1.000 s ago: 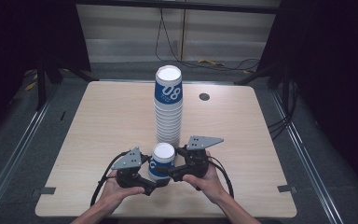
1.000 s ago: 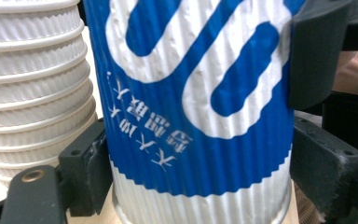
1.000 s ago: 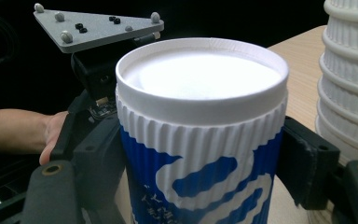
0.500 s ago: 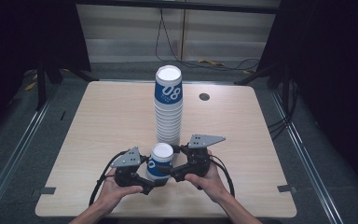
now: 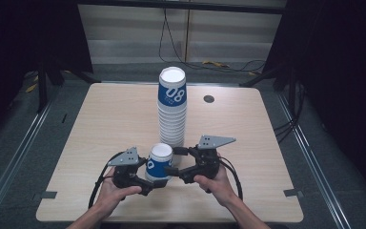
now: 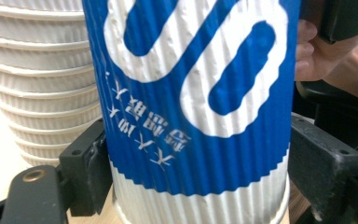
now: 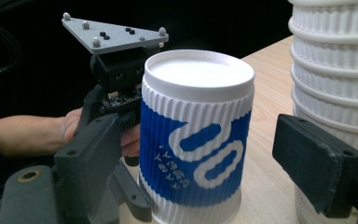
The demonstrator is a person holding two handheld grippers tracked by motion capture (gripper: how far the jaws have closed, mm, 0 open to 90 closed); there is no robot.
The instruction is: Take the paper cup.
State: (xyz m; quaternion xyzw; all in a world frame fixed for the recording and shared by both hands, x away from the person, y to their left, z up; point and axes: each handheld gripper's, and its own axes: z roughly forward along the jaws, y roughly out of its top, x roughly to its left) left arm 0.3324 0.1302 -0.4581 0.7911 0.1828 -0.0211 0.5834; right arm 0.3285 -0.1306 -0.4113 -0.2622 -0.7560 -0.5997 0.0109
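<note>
A blue-and-white ribbed paper cup (image 5: 159, 162) stands upside down near the table's front edge. My left gripper (image 5: 153, 183) is shut on it low down. In the left gripper view both pads press the sides of the cup (image 6: 196, 93). My right gripper (image 5: 176, 161) is open. Its jaws have just spread wide and come in a little. The cup (image 7: 196, 135) stands between them with a gap on each side. Just behind rises a tall stack of the same cups (image 5: 172, 109), also upside down.
The wooden table (image 5: 100, 119) has a small round hole (image 5: 208, 98) at the back right. Dark floor, metal rails and cables surround the table. The stack (image 7: 335, 70) stands close by my right gripper's right jaw.
My right gripper's jaws have spread off the cup, which stays in my left gripper. Both hands have hardly moved.
</note>
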